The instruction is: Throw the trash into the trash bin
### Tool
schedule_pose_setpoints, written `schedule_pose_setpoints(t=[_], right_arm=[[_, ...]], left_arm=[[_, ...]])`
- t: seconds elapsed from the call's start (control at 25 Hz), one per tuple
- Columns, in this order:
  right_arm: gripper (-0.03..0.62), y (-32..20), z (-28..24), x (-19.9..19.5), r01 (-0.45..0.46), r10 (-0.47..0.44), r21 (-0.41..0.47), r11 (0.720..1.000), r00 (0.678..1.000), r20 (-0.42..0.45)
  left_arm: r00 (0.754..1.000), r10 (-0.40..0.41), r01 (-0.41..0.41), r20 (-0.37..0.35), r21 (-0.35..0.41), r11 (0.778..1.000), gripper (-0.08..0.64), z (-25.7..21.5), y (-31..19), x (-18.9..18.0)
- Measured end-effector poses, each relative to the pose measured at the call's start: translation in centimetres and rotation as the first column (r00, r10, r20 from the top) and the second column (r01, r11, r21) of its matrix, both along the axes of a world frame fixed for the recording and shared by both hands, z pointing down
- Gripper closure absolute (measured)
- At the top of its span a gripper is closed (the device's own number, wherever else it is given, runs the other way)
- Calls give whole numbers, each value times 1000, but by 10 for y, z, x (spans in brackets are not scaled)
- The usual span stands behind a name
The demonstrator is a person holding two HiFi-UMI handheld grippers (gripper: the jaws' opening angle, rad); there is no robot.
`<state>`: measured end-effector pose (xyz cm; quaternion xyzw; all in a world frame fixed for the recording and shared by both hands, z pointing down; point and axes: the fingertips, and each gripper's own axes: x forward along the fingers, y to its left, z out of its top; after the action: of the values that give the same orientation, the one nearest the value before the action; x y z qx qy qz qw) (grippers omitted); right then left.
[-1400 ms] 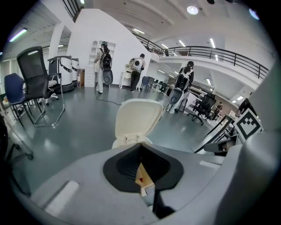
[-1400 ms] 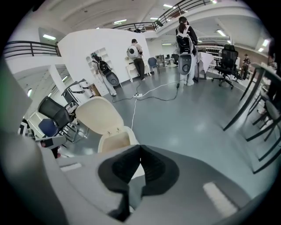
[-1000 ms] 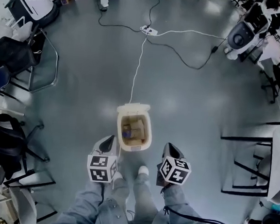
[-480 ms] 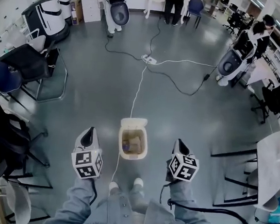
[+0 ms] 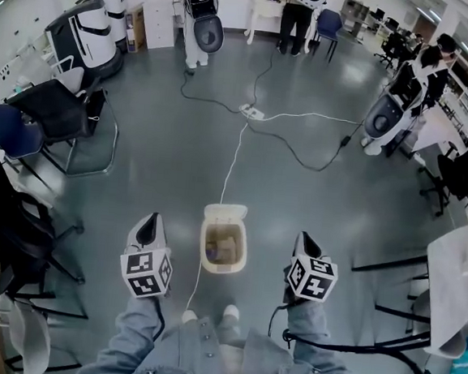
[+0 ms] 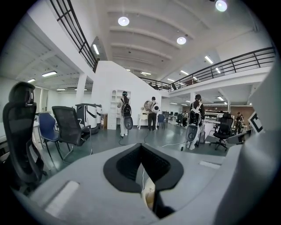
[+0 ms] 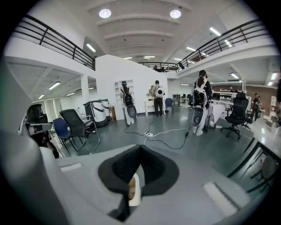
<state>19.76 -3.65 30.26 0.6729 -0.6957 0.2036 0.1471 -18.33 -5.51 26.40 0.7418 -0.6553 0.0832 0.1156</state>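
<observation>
The cream trash bin point(image 5: 224, 240) stands open on the grey floor just ahead of the person's feet, with brown and purple trash lying inside. My left gripper point(image 5: 150, 220) hangs to the bin's left and my right gripper point(image 5: 305, 240) to its right, both raised well above it. Neither one holds anything. In the left gripper view the black pads meet at the tip point(image 6: 141, 147), and the bin point(image 6: 149, 198) shows below them. The right gripper view has the same closed pads point(image 7: 140, 148) with the bin point(image 7: 133, 191) beneath.
A white cable runs from the bin to a power strip point(image 5: 251, 111), where black cables cross. Office chairs point(image 5: 57, 114) crowd the left side and a table point(image 5: 459, 271) with dark frames the right. People and wheeled machines stand at the far end.
Both grippers have risen and spread apart from the bin's sides. The head view has lifted, so the bin looks smaller and more of the room shows.
</observation>
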Motion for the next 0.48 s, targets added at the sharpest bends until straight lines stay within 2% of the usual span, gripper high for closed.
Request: schedule_pose_setpoints(t=[0.48], right_arm=[[589,-12,-13,-7,12,-12,14,1000,1000,7]], left_arm=[[999,-33,34,-17,30,999,552,-10,0,-6]])
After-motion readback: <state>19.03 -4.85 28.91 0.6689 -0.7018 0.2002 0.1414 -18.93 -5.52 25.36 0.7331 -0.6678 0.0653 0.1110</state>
